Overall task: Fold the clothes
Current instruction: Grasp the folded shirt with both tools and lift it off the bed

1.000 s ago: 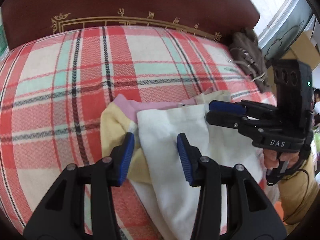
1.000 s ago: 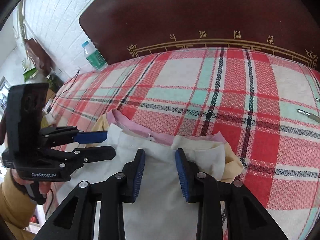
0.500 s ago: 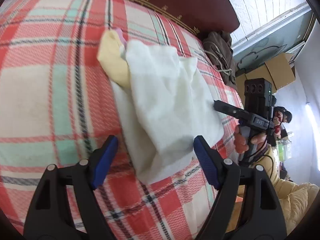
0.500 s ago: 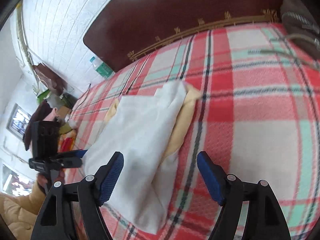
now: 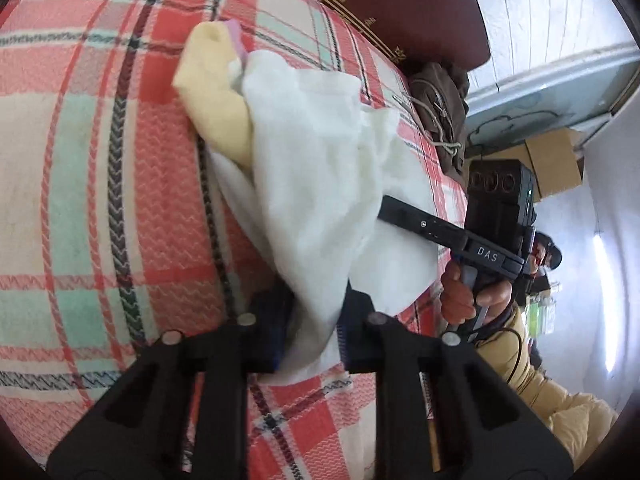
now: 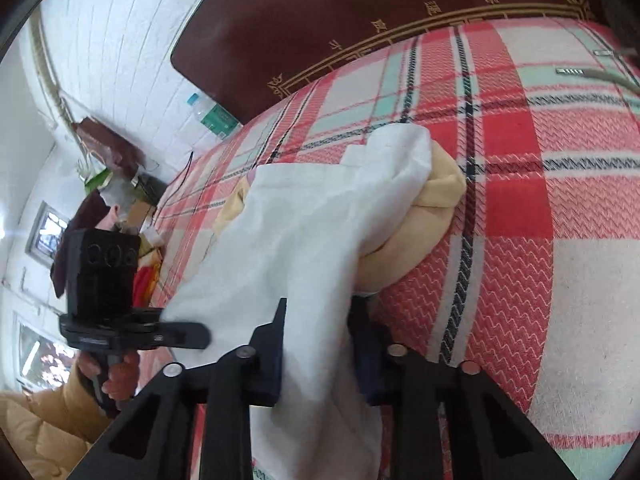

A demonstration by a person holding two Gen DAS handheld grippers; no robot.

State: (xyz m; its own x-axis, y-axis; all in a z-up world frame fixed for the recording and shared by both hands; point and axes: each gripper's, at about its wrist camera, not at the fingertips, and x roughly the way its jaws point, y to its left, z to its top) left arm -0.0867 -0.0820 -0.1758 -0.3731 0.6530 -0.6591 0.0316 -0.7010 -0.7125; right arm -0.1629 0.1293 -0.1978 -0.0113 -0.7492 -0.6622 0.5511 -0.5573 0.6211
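A white garment [image 5: 320, 168] with pale yellow sleeves [image 5: 216, 96] and a pink collar lies half folded on the plaid bed. My left gripper [image 5: 314, 332] is closing, and its blue pads pinch the garment's near left corner, which bunches up between them. In the right wrist view the same white garment [image 6: 304, 232] runs down into my right gripper [image 6: 318, 352], also closing, with the near right corner squeezed between its pads. Each view shows the other gripper at the cloth's edge: the right gripper [image 5: 400, 212] and the left gripper [image 6: 188, 334].
The red, white and mint plaid blanket [image 5: 100, 200] covers the bed up to a dark brown headboard [image 6: 360, 20]. A brown bag [image 5: 440, 112] lies at the bed's far right, with a cardboard box [image 5: 556, 160] beyond. A bottle [image 6: 212, 116] stands left of the headboard.
Both grippers left the collar end, opened wide over the garment's near edge, then closed on its two near corners. The cloth now bunches and rises between the pads.
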